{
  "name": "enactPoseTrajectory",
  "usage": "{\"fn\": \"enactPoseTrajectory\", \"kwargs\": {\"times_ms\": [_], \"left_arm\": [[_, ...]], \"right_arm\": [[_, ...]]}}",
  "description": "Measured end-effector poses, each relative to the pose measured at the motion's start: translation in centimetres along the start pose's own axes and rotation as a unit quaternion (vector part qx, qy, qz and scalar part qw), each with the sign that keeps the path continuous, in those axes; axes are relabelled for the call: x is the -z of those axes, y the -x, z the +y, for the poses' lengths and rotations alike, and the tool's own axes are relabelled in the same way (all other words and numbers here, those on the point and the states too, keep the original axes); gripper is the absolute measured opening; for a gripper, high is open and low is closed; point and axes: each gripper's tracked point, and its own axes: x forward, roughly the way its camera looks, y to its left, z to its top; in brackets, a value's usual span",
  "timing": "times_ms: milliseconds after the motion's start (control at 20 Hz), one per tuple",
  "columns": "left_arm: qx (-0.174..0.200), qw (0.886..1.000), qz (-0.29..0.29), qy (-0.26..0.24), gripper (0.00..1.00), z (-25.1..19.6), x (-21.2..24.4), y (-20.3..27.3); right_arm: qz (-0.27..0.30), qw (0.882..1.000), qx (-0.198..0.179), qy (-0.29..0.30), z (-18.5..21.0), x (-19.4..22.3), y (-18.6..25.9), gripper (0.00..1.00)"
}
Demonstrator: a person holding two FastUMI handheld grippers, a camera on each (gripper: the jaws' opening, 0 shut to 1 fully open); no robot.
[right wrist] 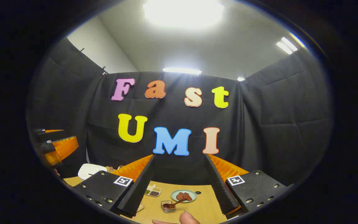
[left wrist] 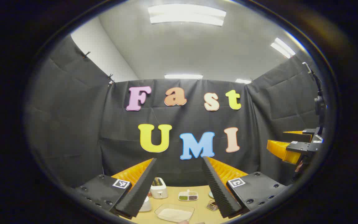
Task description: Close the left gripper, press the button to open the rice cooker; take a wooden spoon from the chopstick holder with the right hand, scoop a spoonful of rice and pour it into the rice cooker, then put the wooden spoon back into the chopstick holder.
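left gripper (left wrist: 179, 186) raised above the wooden table (left wrist: 202, 211), fingers spread wide and empty; below them a clear tray of rice (left wrist: 175, 213), beyond it a white chopstick holder (left wrist: 158, 188). right gripper (right wrist: 181, 183) likewise splayed, gripping nothing, over a small plate (right wrist: 183, 196).

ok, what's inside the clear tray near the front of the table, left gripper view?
The clear tray holds a flat layer of white grains, likely rice. Its near edge is cut off at the bottom of the view, and the left hand-held gripper, open, frames it without covering it.
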Motion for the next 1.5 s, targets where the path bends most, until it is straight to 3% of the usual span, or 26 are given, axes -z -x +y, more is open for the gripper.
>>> {"fn": "enactPoseTrajectory", "kwargs": {"times_ms": [800, 1100, 1300, 1500], "left_arm": [[-0.035, 0.999, 0.035, -0.001, 0.96, -0.6, 0.9, -0.2], [-0.078, 0.995, 0.061, -0.021, 0.94, -1.0, 2.9, -0.5], [-0.132, 0.986, 0.092, -0.054, 0.82, 2.3, 6.6, -0.9], [-0.169, 0.975, 0.131, -0.054, 0.50, 7.8, 12.2, -2.3]], "right_arm": [[0.016, 1.000, -0.017, -0.007, -2.1, 3.0, -1.0, 0.95], [0.023, 0.998, -0.048, -0.014, -3.2, 5.0, -1.7, 0.95], [0.031, 0.997, -0.068, -0.032, -2.6, 6.7, -2.7, 0.95], [0.037, 0.998, -0.057, -0.016, -1.0, 7.2, -4.2, 0.95]]}}
